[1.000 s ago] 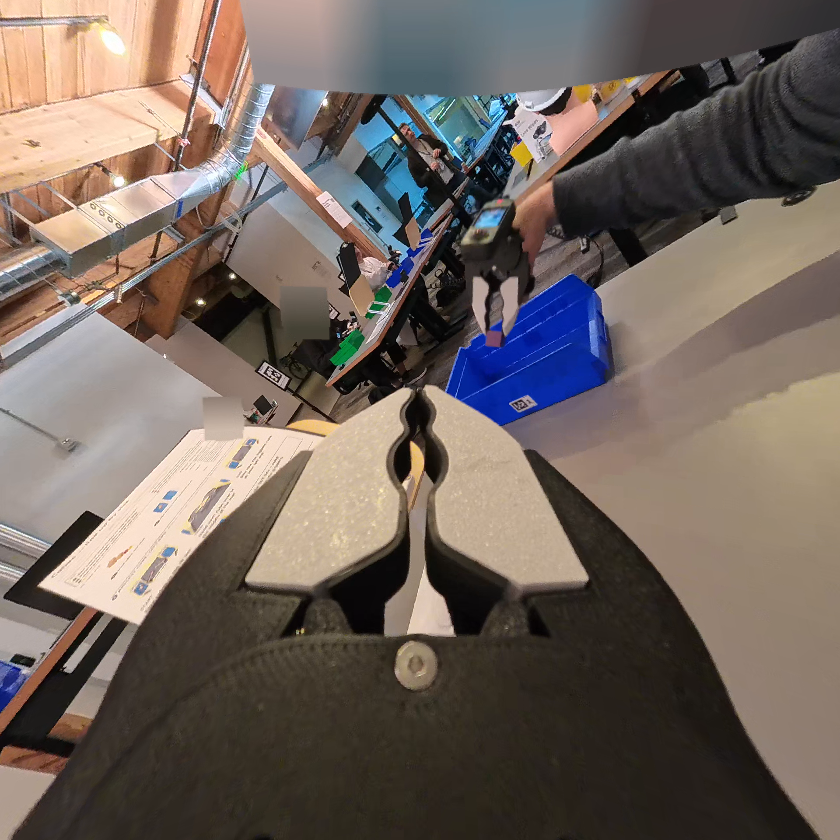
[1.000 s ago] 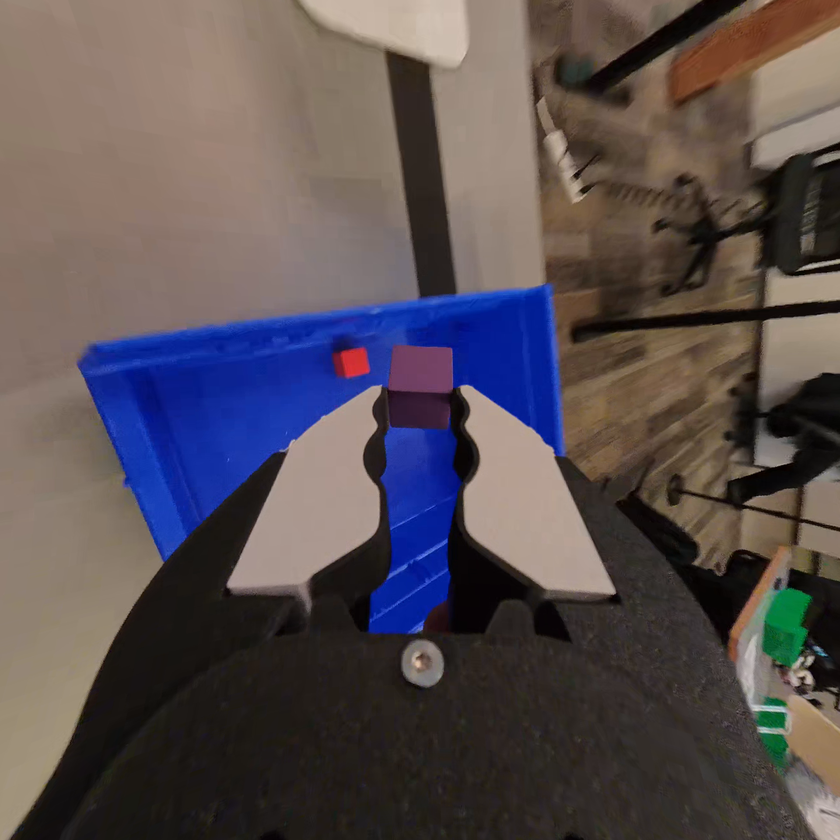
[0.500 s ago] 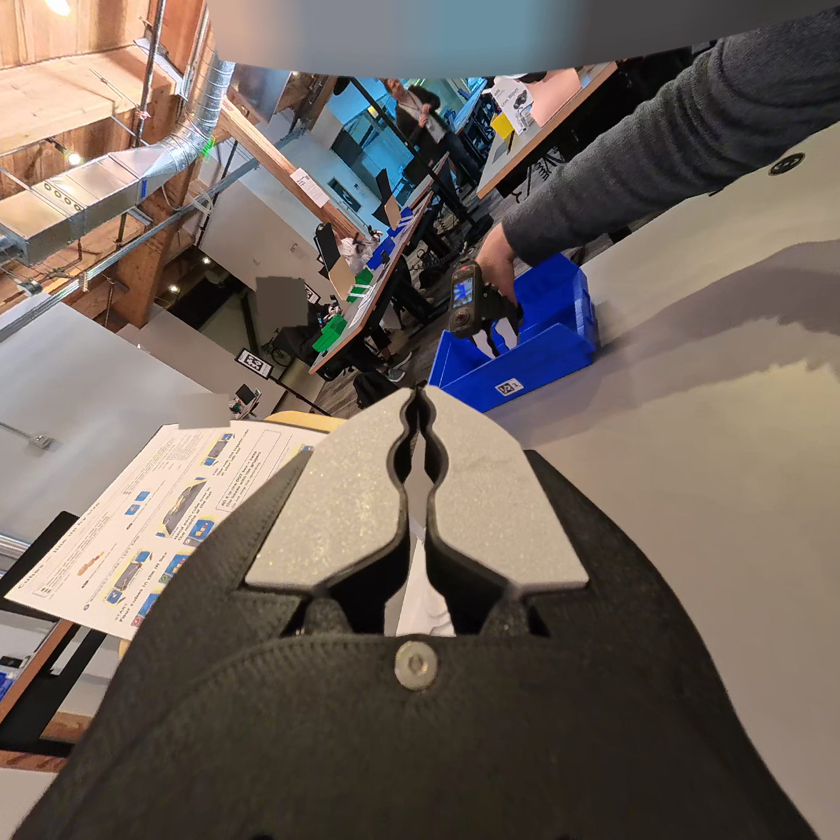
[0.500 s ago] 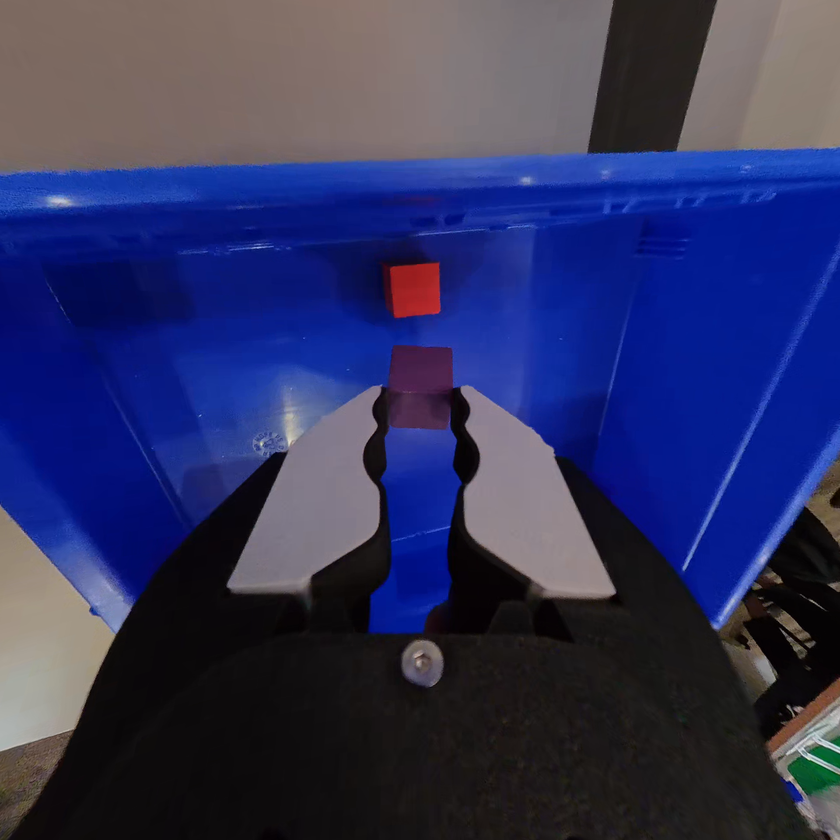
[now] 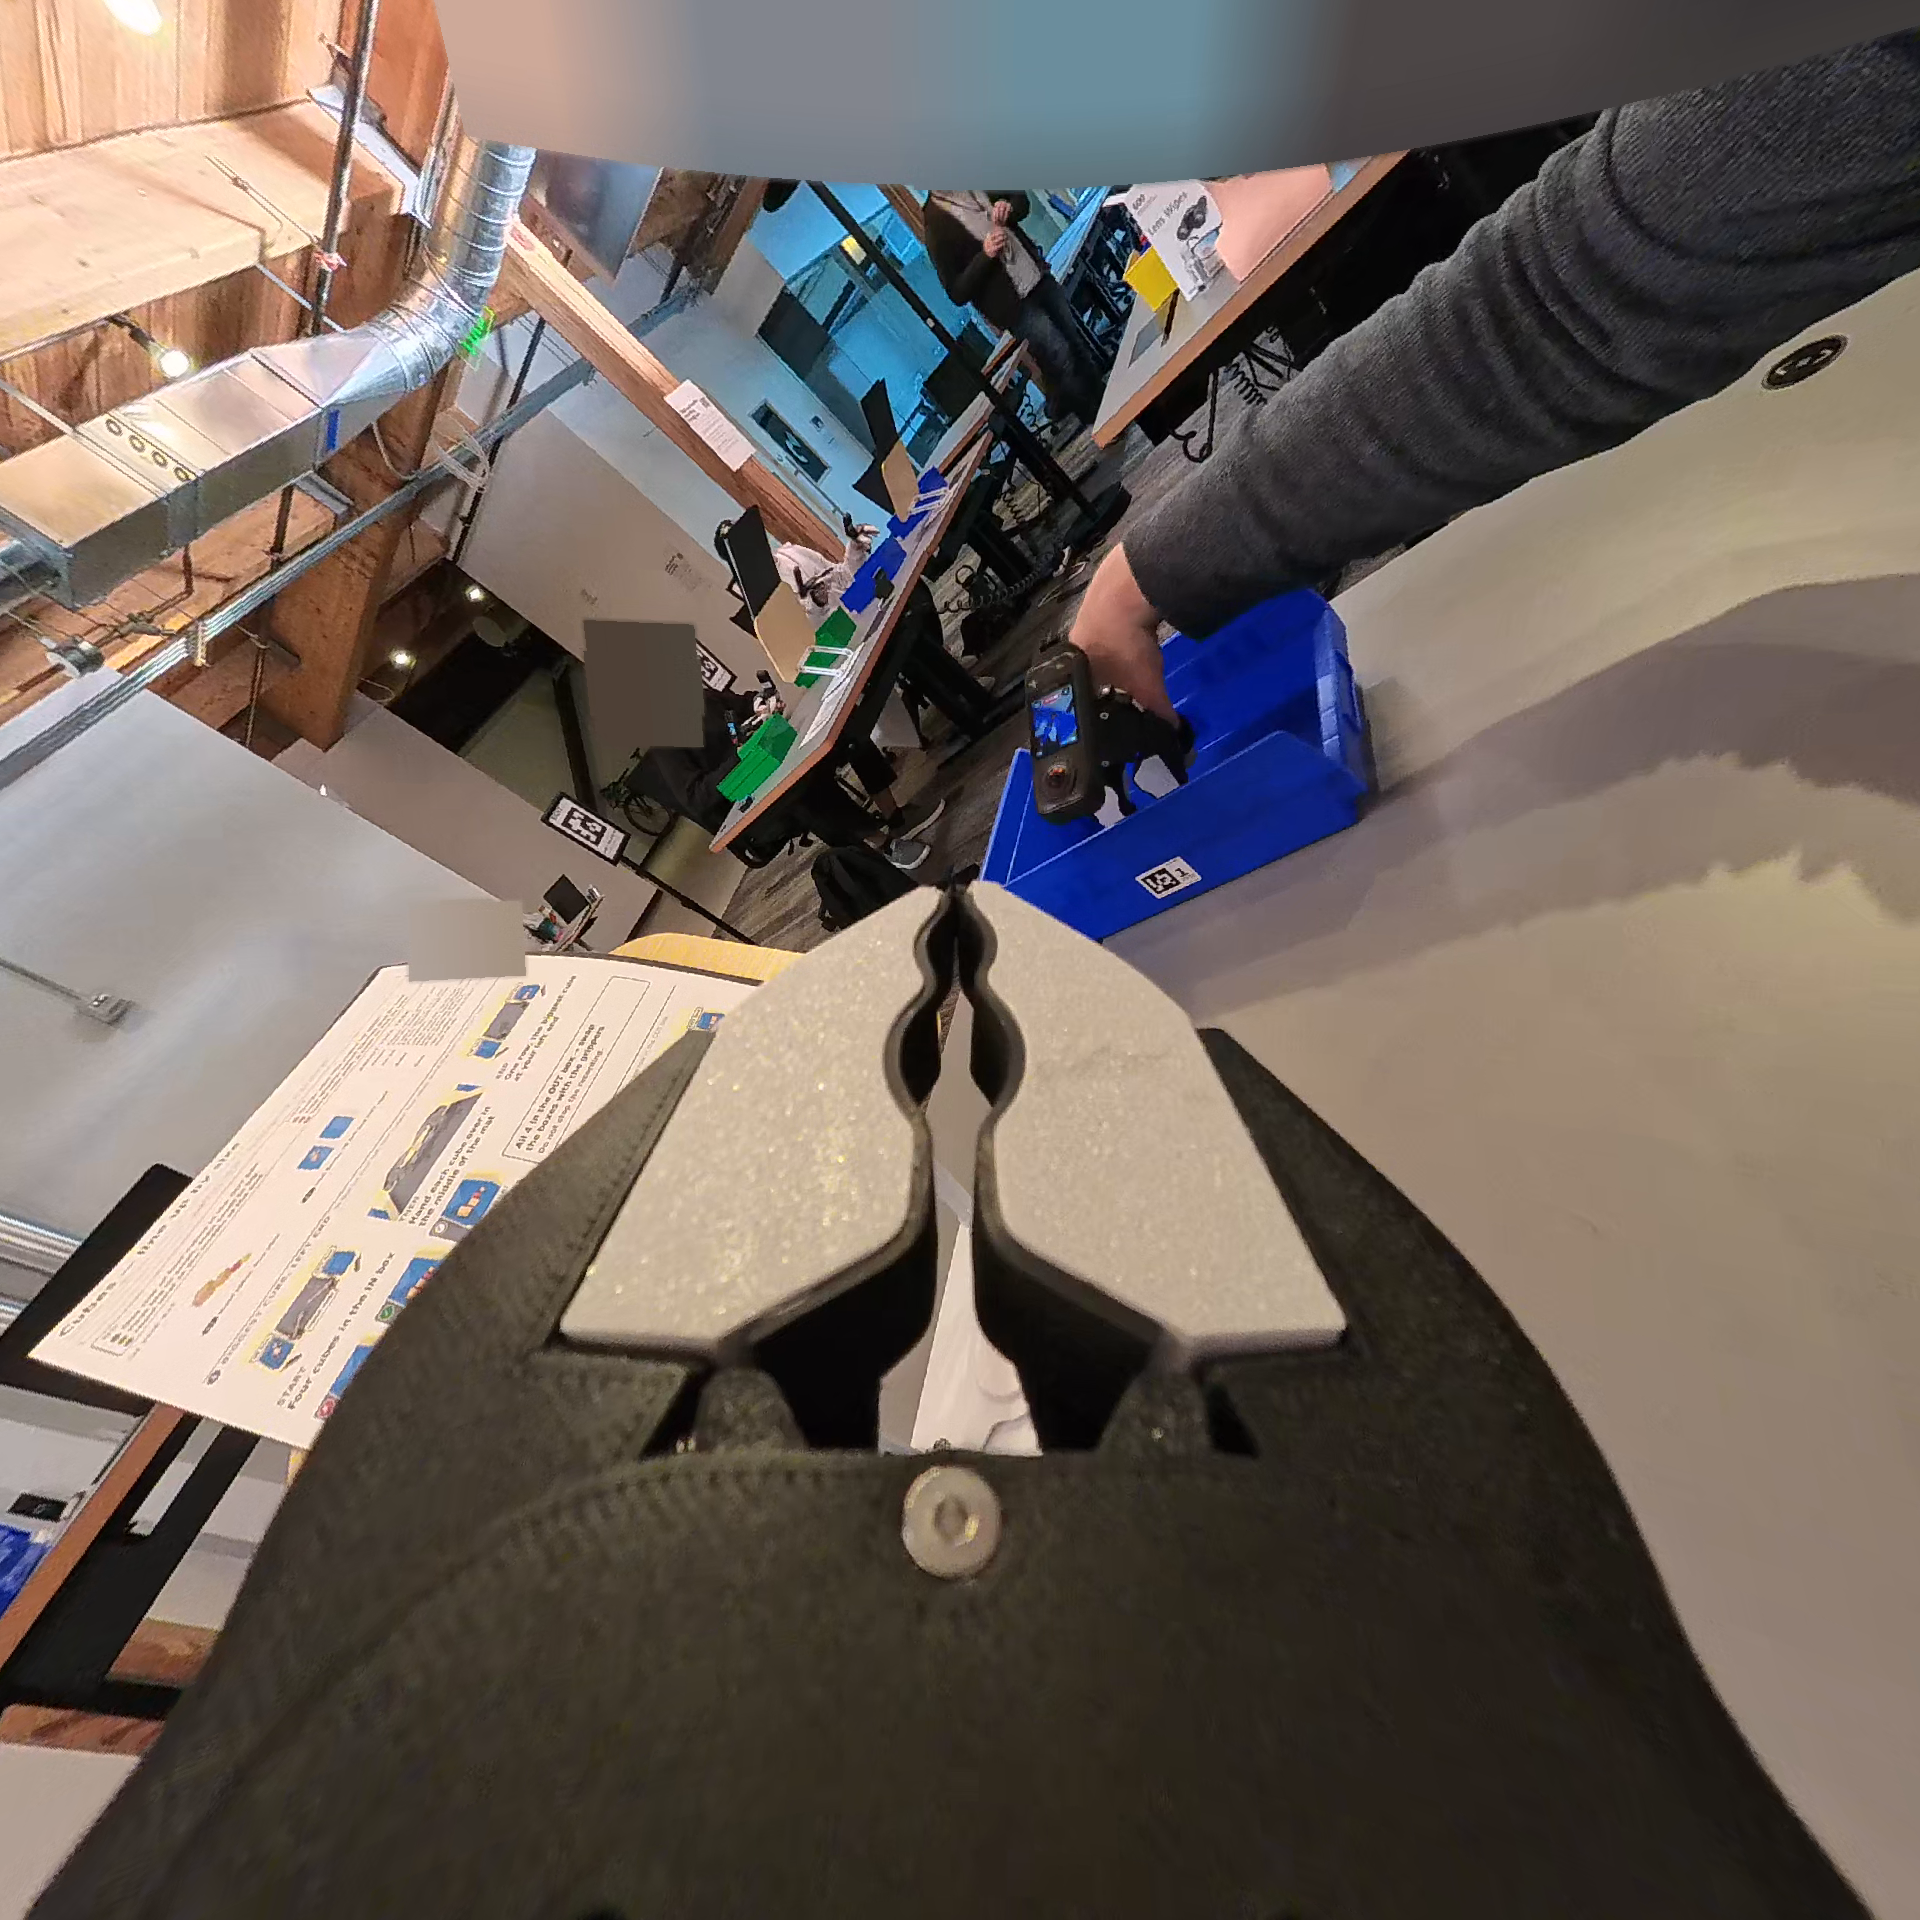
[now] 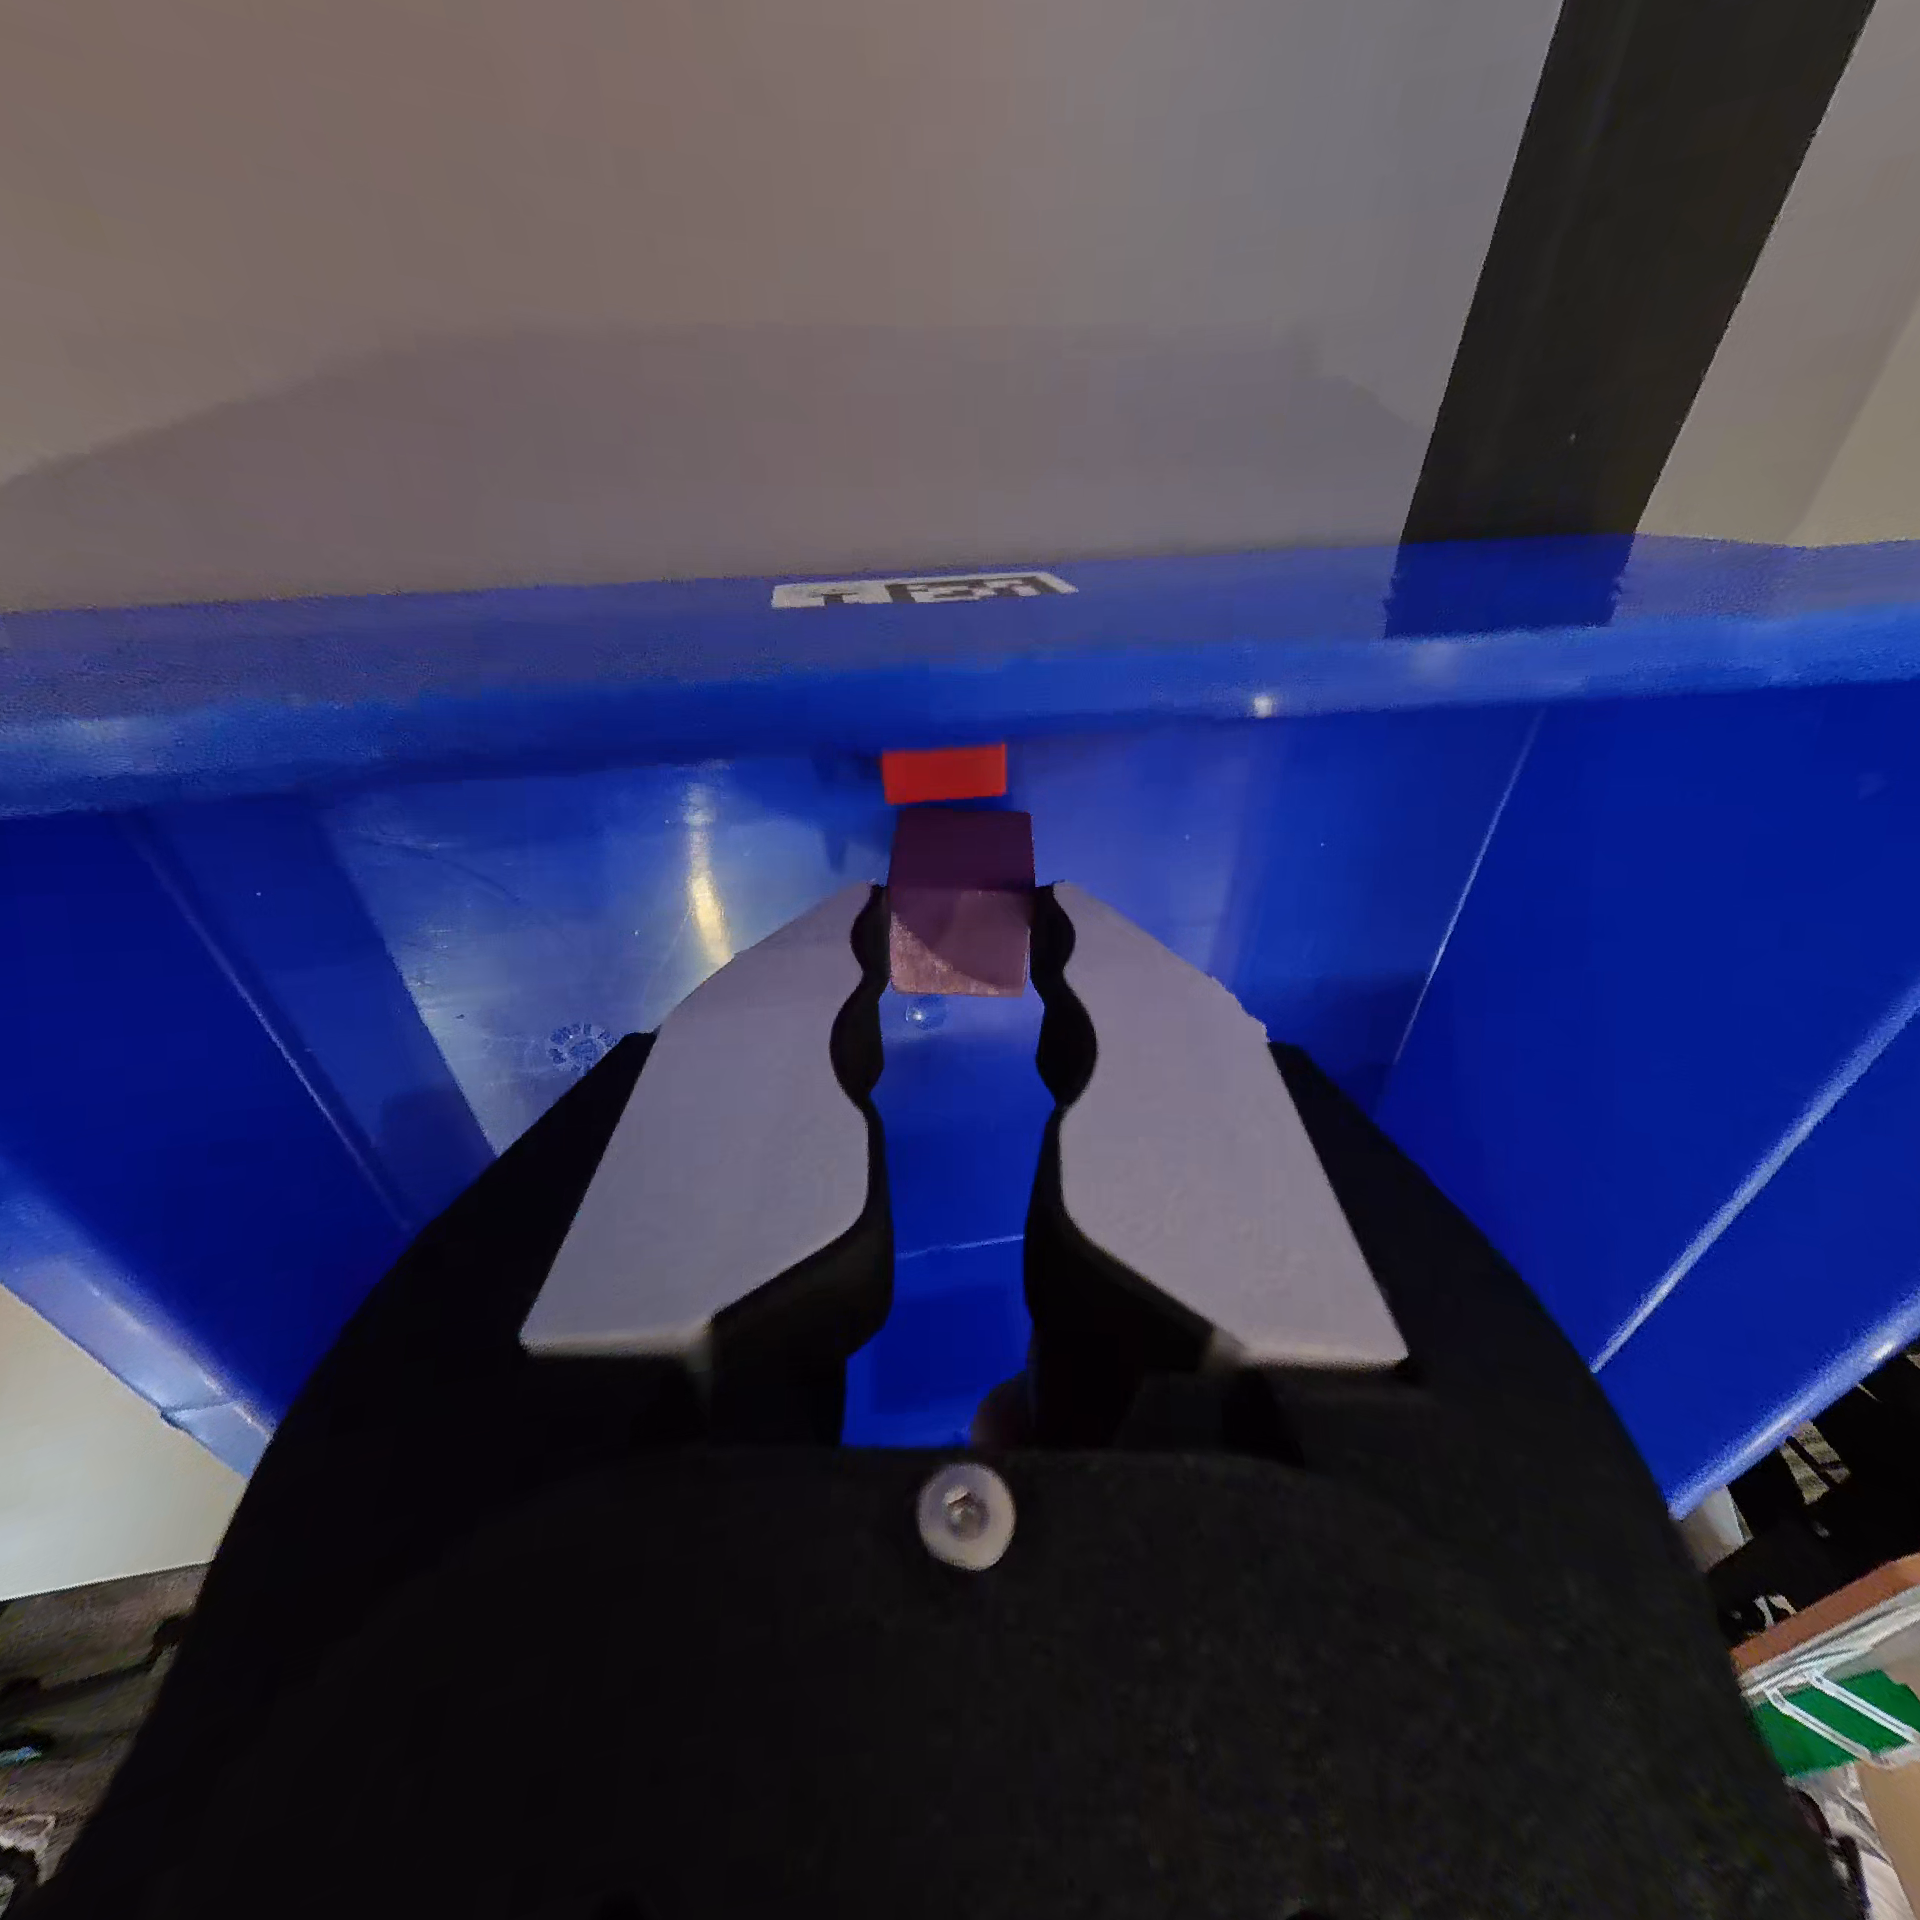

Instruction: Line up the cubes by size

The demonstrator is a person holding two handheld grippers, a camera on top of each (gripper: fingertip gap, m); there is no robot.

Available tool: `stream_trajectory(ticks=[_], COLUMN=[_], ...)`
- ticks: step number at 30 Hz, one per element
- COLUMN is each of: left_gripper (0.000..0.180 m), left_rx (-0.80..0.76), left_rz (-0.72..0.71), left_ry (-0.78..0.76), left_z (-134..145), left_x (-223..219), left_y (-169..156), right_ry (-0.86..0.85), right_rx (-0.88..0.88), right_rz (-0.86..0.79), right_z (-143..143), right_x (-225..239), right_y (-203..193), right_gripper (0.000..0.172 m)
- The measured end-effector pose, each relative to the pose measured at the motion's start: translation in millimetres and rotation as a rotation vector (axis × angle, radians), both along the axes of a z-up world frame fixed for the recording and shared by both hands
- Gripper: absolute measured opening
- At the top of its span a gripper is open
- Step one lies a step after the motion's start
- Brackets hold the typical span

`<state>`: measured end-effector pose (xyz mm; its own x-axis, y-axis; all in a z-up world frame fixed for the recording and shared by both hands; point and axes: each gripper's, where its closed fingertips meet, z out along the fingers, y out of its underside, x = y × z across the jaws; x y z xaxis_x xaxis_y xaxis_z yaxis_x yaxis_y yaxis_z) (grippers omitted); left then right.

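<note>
My right gripper (image 6: pixel 962 904) is shut on a purple cube (image 6: pixel 962 914) and holds it low inside a blue bin (image 6: pixel 520 686), just in front of a small red cube (image 6: pixel 943 772) that lies by the bin's far wall. My left gripper (image 5: pixel 957 906) is shut with nothing between its pads, raised over the grey table (image 5: pixel 1558 1091). In the left wrist view the right gripper (image 5: pixel 1132 774) reaches down into the blue bin (image 5: pixel 1226 831); its fingertips are hidden by the bin wall.
A printed instruction sheet (image 5: pixel 343 1164) lies at the table's left edge. A person's grey sleeve (image 5: pixel 1507 395) stretches above the bin. A black bar (image 6: pixel 1621 281) crosses the table behind the bin. Other desks and people are far behind. My hands' fingertips stand some 55 cm from each other.
My right gripper went down into the blue bin with the purple cube, closing in on the red cube. My left gripper stayed shut, its view shifting slightly.
</note>
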<state>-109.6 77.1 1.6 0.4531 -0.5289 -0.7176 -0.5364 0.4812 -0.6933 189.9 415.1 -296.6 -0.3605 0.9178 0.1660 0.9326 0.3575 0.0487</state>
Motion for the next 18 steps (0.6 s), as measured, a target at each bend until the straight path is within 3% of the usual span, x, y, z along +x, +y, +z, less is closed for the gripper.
stream_trajectory(ticks=[7, 13, 18], left_gripper=[0.000, 0.000, 0.000], left_rx=[0.000, 0.000, 0.010], left_rz=[-0.002, 0.002, 0.020], left_ry=[0.007, 0.019, 0.022], left_z=[-0.1, -1.1, 1.0], left_x=[-0.1, 0.4, -3.7], left_y=[-1.8, -2.1, -2.5], right_ry=[-0.031, 0.001, 0.087], right_rx=[-0.020, 0.012, 0.124], right_rz=[-0.004, -0.015, -0.041], right_z=[-1.8, 5.1, 39.7], right_x=[2.4, 1.1, -0.1], right_y=[-2.2, 0.3, -0.6], right_gripper=[0.026, 0.036, 0.036])
